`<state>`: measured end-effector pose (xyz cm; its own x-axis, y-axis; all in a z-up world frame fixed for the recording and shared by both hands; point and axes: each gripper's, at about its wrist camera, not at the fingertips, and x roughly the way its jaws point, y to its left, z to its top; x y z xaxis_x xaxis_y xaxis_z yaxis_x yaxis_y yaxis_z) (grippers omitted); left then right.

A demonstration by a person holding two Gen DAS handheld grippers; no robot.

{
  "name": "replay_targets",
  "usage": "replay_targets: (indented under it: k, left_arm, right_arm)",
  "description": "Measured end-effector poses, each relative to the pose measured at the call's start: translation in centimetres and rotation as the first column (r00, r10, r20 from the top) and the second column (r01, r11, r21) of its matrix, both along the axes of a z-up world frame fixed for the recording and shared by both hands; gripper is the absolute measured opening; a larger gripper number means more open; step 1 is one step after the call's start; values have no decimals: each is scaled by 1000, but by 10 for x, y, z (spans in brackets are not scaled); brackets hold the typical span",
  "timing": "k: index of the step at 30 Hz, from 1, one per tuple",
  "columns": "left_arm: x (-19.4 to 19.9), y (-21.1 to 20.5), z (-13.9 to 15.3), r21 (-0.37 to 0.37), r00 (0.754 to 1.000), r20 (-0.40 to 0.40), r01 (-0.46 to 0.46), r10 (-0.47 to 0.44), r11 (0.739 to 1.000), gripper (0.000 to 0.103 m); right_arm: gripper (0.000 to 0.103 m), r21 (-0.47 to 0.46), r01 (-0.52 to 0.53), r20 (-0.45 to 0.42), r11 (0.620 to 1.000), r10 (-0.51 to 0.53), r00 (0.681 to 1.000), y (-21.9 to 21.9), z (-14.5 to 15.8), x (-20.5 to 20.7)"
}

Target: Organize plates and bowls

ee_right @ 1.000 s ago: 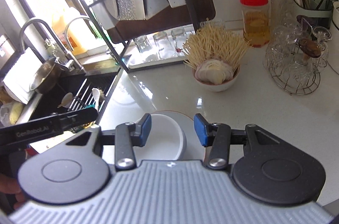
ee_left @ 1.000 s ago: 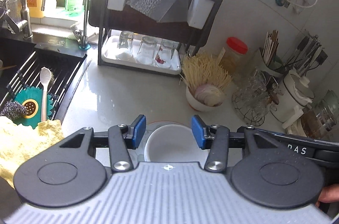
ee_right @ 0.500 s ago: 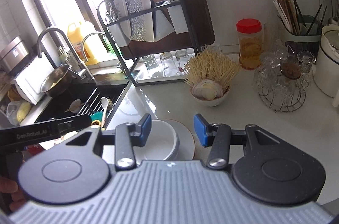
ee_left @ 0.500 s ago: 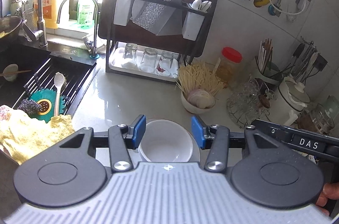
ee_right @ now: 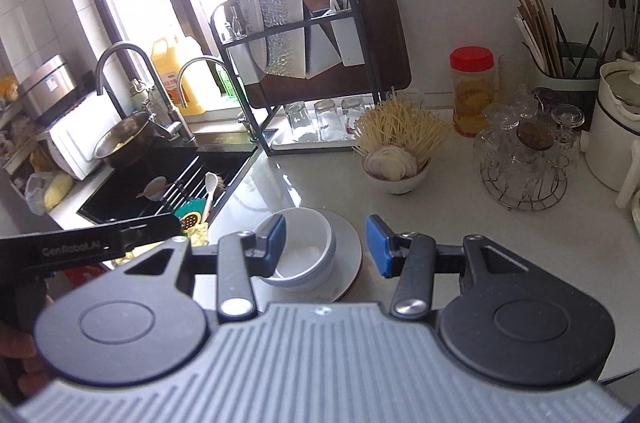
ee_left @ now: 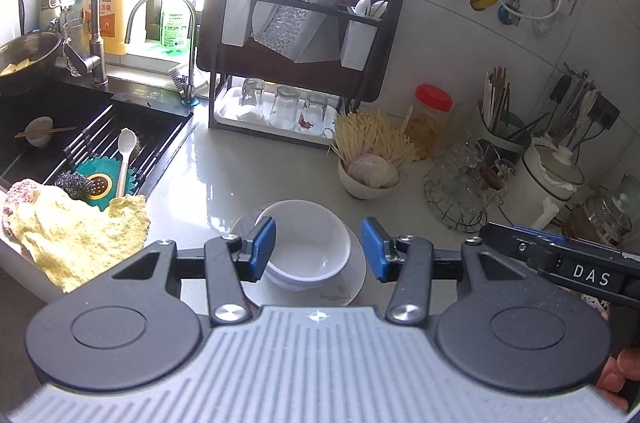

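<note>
my left gripper [ee_left: 318,248] half open and empty, right gripper [ee_right: 326,245] same, white bowl [ee_left: 307,243] stacked on its plate [ee_left: 352,287] just past both sets of tips, nothing gripped

Your tabletop [ee_left: 224,179] carries a plate [ee_left: 356,283] near its front edge. Toward the back wall stand a black rack [ee_left: 296,35], a noodle bowl [ee_left: 366,179] and a red-lidded jar [ee_left: 430,119].

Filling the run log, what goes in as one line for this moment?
left gripper: open, empty | right gripper: open, empty | white bowl: on plate | counter
</note>
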<state>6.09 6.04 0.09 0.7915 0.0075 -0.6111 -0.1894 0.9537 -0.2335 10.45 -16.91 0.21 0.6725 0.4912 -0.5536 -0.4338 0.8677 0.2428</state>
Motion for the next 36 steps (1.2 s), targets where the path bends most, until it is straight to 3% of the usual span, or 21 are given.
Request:
replay_targets:
  k: [13, 26, 36]
  left_arm:
    - [-52, -24, -5, 16, 1000, -14, -13, 13, 1000, 54]
    - [-77, -39, -6, 36, 1000, -26, -8, 9, 999, 54]
    - [-85, -44, -3, 49, 999, -46, -19, 21, 999, 63]
  right_arm:
    - [48, -18, -40, 29, 999, 40, 999, -10, -2, -43]
    - [48, -22, -51, 19, 998, 51, 999, -18, -12, -59]
    - [48, -7, -51, -6, 999, 51, 999, -26, -12, -63]
